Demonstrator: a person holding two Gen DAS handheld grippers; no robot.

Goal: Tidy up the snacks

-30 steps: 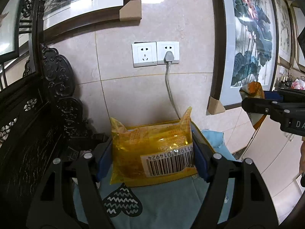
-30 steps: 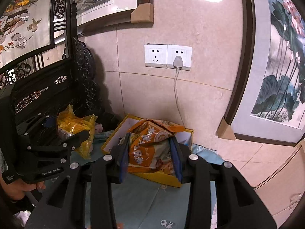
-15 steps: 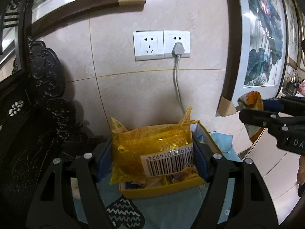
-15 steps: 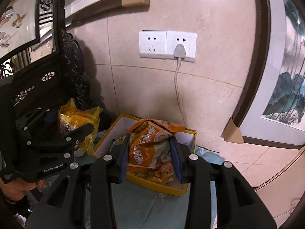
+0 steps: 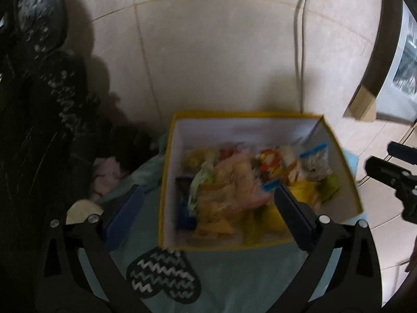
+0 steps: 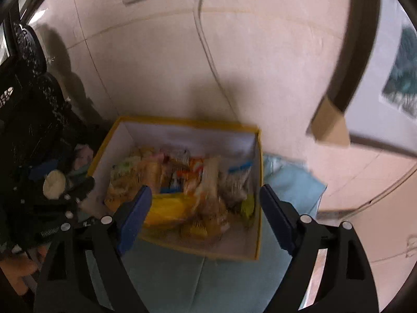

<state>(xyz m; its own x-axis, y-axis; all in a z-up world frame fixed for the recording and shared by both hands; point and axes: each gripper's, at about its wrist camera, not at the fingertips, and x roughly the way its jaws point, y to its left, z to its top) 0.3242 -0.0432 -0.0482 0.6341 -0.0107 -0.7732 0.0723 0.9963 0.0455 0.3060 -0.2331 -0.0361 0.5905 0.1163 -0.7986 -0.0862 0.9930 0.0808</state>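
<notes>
Yellow card: the box (image 5: 338, 154), white inside, sits mid-frame in both views on a pale blue cloth (image 5: 234, 281), close to the tiled wall (image 5: 221, 60).
Snacks: we see a loose heap of packets (image 5: 229, 187) low in the box; blur hides most labels. A yellow packet (image 6: 169, 208) lies near the front in the right view.
Left claw (image 5: 206, 208): jaws have just been opening and now stand wide. Nothing is between the pads; the heap shows through the gap, below them.
Right claw (image 6: 206, 214): jaws have just been opening, also wide, nothing gripped. It hangs over the box's front half.
Cross-check: the right claw's tips show at the right edge of the left view, the left claw at the lower left of the right view. Neither carries anything.
Step, our reading: both packets look released into the box; the drop seems done.
Doing it well: we would lift straight up before swinging away, so the wide jaws clear the box rim and do not drag it on the cloth. We would check no packet hangs over the wall.
Risk: the heap is untidy; a late slide is possible.
</notes>
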